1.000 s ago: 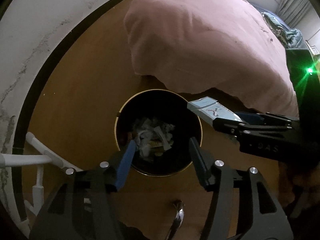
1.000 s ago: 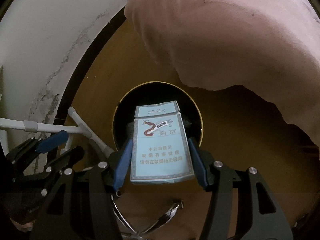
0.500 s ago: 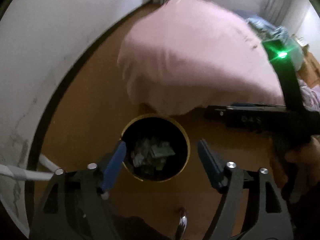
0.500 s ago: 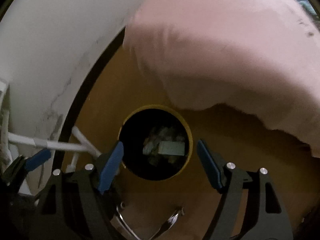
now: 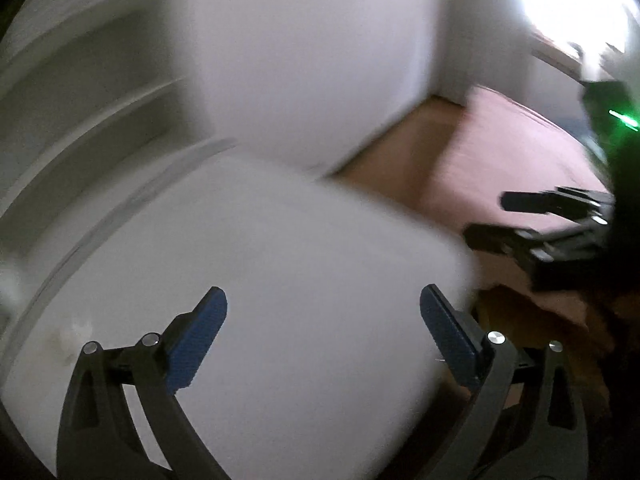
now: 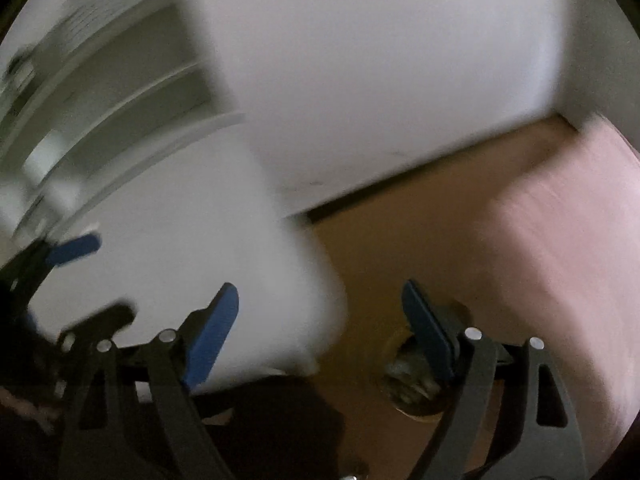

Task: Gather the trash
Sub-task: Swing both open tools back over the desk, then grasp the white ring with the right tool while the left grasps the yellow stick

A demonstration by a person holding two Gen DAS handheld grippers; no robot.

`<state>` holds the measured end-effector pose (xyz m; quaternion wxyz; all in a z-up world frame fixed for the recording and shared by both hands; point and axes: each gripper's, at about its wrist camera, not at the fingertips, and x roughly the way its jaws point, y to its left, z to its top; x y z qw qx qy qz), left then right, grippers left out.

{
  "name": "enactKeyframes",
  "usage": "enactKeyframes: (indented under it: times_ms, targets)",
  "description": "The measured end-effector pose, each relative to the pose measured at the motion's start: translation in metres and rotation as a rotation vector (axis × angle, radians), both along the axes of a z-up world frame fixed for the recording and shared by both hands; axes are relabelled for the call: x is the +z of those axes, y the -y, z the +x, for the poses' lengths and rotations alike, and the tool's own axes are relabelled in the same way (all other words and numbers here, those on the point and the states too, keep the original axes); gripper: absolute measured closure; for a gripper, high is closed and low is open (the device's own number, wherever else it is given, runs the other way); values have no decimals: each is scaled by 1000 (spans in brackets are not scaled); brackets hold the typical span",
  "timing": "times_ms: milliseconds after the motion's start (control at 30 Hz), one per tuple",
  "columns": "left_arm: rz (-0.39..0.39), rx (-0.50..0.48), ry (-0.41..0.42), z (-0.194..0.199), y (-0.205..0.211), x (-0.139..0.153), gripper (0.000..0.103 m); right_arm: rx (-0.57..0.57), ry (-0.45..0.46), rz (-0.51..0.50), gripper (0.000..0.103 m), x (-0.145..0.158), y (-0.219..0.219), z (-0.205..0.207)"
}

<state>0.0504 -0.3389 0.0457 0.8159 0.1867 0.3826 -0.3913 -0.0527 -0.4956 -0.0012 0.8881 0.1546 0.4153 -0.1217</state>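
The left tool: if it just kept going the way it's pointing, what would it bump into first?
Most likely the white tabletop that fills the space between the left tool's open, empty, still-widening jaws. The picture is blurred, so how far off it lies is unclear.

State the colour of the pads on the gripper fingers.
Blue pads, clearest in the left wrist view.
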Motion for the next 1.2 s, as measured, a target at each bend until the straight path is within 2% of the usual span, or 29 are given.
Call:
enactKeyframes:
  times_ms: [67, 200, 300, 400, 533, 700, 833, 967, 1000, 1067, 1100, 1200]
  targets:
    - [30, 166, -12, 38, -63, -5, 9, 144, -10, -23, 22, 2, -52, 53]
    - [72, 409, -17, 80, -165, -14, 9, 362, -48, -72, 22, -7, -140, 134]
    - [87, 530, -29, 93, -220, -20, 9, 468, -94, -112, 22, -23, -193, 178]
    - [73, 583, -60, 99, -258, -26, 9, 516, -124, -131, 22, -37, -229, 214]
    - [77, 595, -86, 112, -269, -35, 9, 524, -135, -128, 22, -49, -241, 241]
    - [72, 557, -93, 123, -256, -37, 9, 454, -137, -114, 22, -51, -222, 264]
    - [60, 542, -55, 139, -249, -32, 9, 512, -145, -123, 23, -48, -226, 275]
    - [43, 555, -96, 147, -252, -32, 9, 527, -143, -119, 26, -47, -233, 289]
    - [47, 559, -104, 149, -250, -33, 9, 524, -142, -119, 30, -45, -232, 292]
    - [59, 563, -100, 150, -246, -32, 9, 523, -135, -114, 47, -42, -231, 294]
    - [65, 563, -95, 150, -243, -32, 9, 524, -131, -110, 65, -40, -230, 293]
    - [82, 555, -98, 155, -229, -31, 9, 510, -126, -69, 66, -35, -215, 286]
